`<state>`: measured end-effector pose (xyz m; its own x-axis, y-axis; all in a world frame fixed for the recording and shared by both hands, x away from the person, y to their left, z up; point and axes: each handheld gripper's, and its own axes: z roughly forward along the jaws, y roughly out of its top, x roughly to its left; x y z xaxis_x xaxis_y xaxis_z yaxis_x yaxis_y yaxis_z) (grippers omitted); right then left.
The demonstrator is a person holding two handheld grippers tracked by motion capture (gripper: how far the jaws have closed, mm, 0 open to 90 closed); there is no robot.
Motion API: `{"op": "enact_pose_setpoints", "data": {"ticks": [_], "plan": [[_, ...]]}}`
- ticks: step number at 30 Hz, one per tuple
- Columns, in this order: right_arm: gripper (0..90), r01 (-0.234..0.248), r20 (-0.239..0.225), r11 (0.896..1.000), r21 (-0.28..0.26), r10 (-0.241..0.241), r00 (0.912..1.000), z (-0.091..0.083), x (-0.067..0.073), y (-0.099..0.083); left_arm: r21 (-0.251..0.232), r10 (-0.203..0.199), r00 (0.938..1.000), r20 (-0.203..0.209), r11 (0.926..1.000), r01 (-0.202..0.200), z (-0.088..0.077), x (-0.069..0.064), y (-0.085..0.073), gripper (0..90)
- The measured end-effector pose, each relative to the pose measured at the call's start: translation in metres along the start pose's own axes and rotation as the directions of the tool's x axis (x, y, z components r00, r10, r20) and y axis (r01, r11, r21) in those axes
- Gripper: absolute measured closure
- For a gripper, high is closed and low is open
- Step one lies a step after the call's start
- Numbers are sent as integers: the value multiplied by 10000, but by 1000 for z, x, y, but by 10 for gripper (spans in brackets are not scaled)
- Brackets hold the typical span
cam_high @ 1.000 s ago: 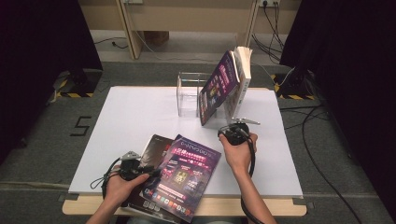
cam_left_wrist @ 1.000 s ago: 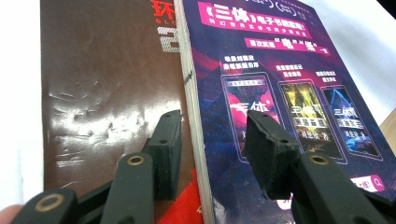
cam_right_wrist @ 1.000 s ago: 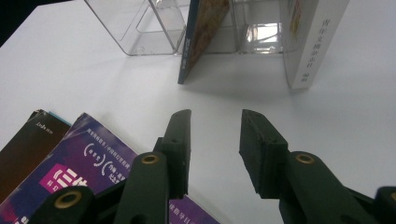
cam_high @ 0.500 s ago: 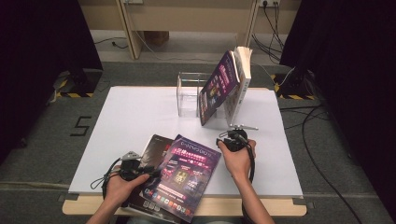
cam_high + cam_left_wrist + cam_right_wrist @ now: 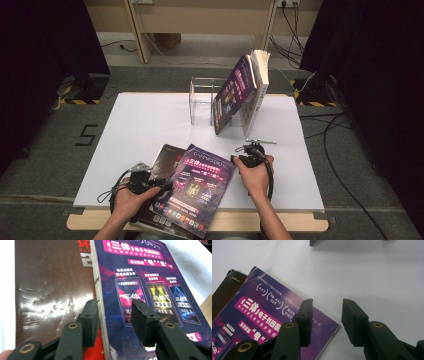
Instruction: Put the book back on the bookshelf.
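Note:
A purple magazine (image 5: 200,187) lies on top of a dark brown one (image 5: 165,160) near the table's front edge. My left gripper (image 5: 164,186) sits at their left side. In the left gripper view its jaws (image 5: 113,306) stand open astride the purple magazine's (image 5: 150,277) spine edge, one jaw over the brown cover (image 5: 50,290). My right gripper (image 5: 235,160) is at the purple magazine's far right corner. Its jaws (image 5: 327,302) have just been opening; that corner (image 5: 262,315) lies below the gap and no pad presses on it.
At the back of the white table (image 5: 140,120), a clear acrylic stand (image 5: 202,102) has another purple magazine (image 5: 235,95) and a thick white book (image 5: 257,85) leaning by it. The table's wooden front edge (image 5: 100,220) is just behind my hands.
My right hand has come down and nearer the front, to the purple magazine's corner, and its jaws stand wider. My left hand and both magazines have stayed put.

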<state>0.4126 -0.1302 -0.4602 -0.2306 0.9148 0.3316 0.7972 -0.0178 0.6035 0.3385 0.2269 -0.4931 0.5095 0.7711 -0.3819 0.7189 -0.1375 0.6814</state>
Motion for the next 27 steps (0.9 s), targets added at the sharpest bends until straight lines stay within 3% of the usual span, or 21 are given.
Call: {"op": "enact_pose_setpoints", "data": {"ticks": [14, 27], "plan": [[602, -180, -210, 9987, 470, 190, 9996, 9, -3, -10, 5, -25, 10000, 49, 10000, 25, 0, -1, 0, 564], [585, -340, -269, 9985, 436, 352, 9990, 13, -5, -15, 49, 18, 10000, 60, 10000, -19, 0, -1, 0, 563]]}}
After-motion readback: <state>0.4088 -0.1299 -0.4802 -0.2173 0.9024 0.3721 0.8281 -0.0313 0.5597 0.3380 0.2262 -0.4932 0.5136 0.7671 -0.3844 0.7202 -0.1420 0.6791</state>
